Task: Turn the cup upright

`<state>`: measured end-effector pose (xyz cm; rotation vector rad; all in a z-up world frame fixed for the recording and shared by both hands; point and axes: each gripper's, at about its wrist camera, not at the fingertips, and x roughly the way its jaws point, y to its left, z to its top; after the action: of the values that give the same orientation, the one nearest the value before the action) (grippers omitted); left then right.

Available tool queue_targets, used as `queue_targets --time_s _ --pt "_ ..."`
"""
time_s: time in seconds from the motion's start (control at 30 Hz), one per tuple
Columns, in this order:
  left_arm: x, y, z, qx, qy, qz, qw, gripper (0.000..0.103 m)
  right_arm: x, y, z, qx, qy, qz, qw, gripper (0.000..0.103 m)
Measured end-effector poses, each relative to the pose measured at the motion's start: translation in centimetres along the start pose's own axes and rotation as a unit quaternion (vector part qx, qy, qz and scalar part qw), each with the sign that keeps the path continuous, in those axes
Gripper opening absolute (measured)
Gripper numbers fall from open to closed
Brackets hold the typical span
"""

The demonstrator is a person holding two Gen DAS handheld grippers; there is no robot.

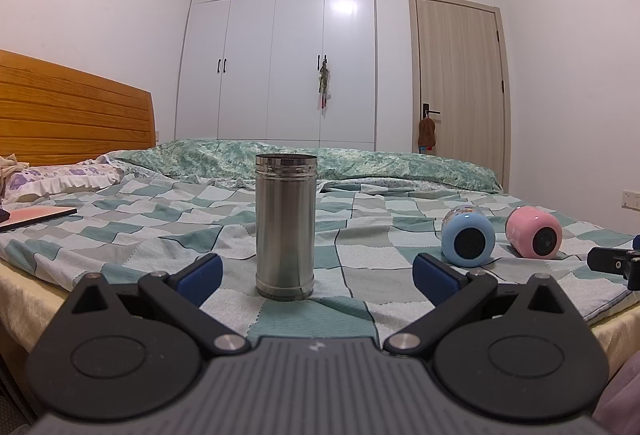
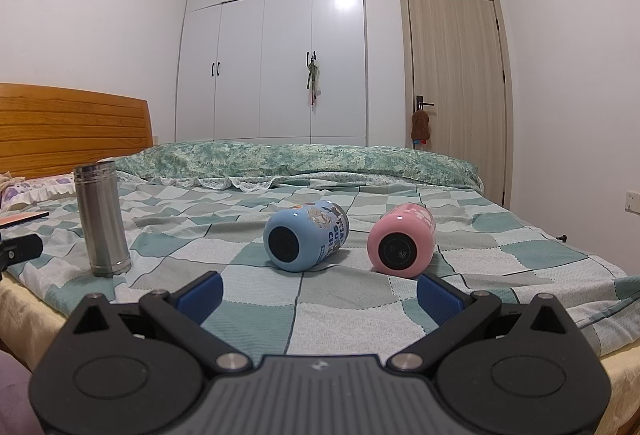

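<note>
A steel cup [image 1: 285, 225] stands upright on the checked bedspread [image 1: 160, 235], just beyond my open left gripper [image 1: 318, 277] and centred between its blue pads. It also shows at the left in the right wrist view [image 2: 102, 219]. A blue cup [image 2: 306, 241] and a pink cup [image 2: 401, 240] lie on their sides with their bases toward me. My right gripper [image 2: 318, 293] is open and empty, a little short of both. The two cups also show at the right in the left wrist view, blue [image 1: 468, 237] and pink [image 1: 533, 231].
A green folded quilt [image 2: 312, 157] lies across the far side of the bed. A wooden headboard [image 1: 72, 111] and a pillow [image 1: 60, 181] are at the left, with a pink flat object [image 1: 36, 216] beside them. A wardrobe [image 1: 280, 47] and a door [image 1: 460, 71] stand behind.
</note>
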<state>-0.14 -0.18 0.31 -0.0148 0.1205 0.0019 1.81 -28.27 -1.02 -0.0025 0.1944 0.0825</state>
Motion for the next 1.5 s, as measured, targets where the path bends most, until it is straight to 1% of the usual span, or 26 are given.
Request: queue_targets --time_s 1.5 --pt "0.13 -0.66 0.59 -0.002 -0.004 -0.001 1.0 0.103 -0.01 0.05 0.01 -0.001 0.0 0.0 1.0 0.103"
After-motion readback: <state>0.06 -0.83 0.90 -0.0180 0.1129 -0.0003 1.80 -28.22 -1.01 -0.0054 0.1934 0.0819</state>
